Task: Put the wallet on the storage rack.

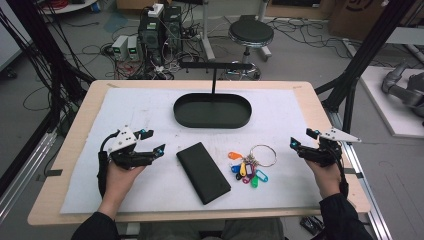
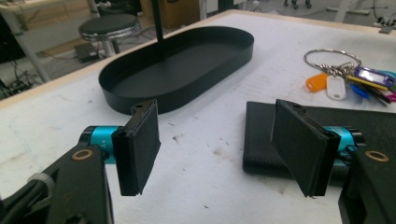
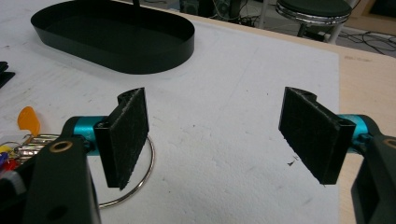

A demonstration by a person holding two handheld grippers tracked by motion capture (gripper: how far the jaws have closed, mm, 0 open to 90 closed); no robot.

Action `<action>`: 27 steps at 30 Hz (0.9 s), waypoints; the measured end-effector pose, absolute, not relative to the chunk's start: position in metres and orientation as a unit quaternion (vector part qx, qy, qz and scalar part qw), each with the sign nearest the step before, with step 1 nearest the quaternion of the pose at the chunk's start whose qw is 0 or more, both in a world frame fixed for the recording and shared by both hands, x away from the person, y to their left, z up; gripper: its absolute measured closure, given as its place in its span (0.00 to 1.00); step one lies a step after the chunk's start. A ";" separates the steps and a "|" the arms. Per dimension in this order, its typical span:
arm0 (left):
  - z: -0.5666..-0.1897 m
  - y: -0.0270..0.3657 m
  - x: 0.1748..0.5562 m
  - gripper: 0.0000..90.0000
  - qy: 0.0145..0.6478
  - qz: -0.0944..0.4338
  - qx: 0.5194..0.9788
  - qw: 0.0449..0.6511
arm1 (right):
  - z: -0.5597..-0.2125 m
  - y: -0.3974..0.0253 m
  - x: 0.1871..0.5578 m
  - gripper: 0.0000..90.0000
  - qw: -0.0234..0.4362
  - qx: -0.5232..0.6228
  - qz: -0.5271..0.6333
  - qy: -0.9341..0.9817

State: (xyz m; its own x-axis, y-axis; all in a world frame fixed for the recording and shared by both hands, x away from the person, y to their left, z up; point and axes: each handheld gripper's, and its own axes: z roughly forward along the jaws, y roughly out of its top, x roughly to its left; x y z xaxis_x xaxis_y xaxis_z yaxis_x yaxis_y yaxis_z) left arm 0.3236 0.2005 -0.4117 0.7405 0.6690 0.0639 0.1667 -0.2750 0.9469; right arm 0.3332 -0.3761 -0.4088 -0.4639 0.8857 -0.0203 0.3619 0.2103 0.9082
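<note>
Oval black tray (image 1: 212, 111), white mat (image 1: 140, 112)

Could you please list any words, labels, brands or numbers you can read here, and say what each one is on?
No text can be read.
Key tags on the ring: label windows too small and blurred to read.
Black slab: no marking shows.
Black oval tray: no marking shows.
Cardboard box at the back: a partial dark print, not legible.

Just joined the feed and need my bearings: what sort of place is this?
Likely a lab or workshop: cables tangle across the floor beside electronics boxes, a round stool stands behind the table, and black rig struts frame it.
</note>
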 end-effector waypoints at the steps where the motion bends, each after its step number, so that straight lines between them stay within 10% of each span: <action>1: -0.413 0.199 0.324 0.37 0.273 0.229 0.766 0.536 | -0.409 -0.376 0.333 0.27 0.287 0.431 0.457 0.723; 27: -0.446 0.163 0.359 0.53 0.213 0.106 0.855 0.461 | -0.409 -0.372 0.332 0.27 0.280 0.425 0.457 0.730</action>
